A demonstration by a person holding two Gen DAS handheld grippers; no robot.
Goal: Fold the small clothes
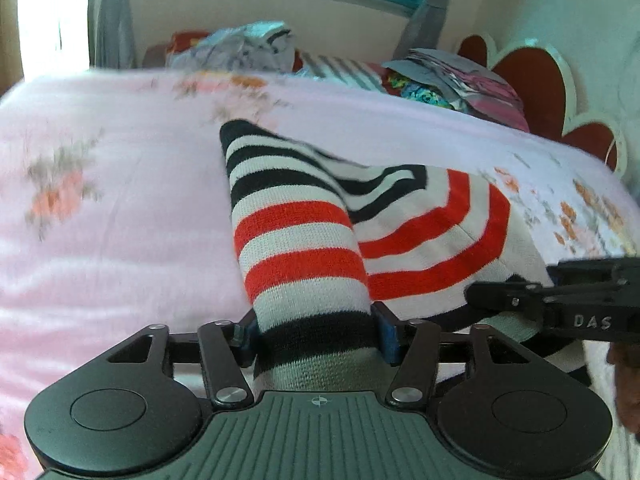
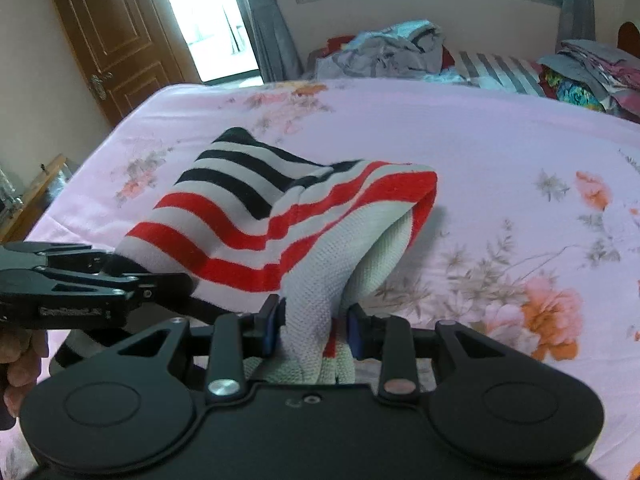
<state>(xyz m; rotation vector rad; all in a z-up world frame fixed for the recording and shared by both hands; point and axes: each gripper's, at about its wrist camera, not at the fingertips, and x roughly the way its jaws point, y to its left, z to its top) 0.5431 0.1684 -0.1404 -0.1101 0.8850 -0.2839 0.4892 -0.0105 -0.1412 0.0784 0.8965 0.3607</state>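
Note:
A knitted garment (image 1: 296,232) with red, black and white stripes hangs bunched over the pink flowered bedsheet (image 1: 120,208). My left gripper (image 1: 316,332) is shut on one thick rolled edge of it, the cloth filling the gap between the blue pads. In the right wrist view my right gripper (image 2: 316,328) is shut on a white knitted part of the same garment (image 2: 240,216). The two grippers are side by side: the right gripper (image 1: 560,300) shows at the right edge, the left gripper (image 2: 120,284) at the left edge. The garment's far end sags toward the sheet.
A loose pile of clothes (image 2: 396,50) lies at the far side of the bed (image 2: 500,140). A stack of folded clothes (image 2: 588,72) sits at the far right by the red headboard (image 1: 540,92). A wooden door (image 2: 108,40) stands beyond the bed's left edge.

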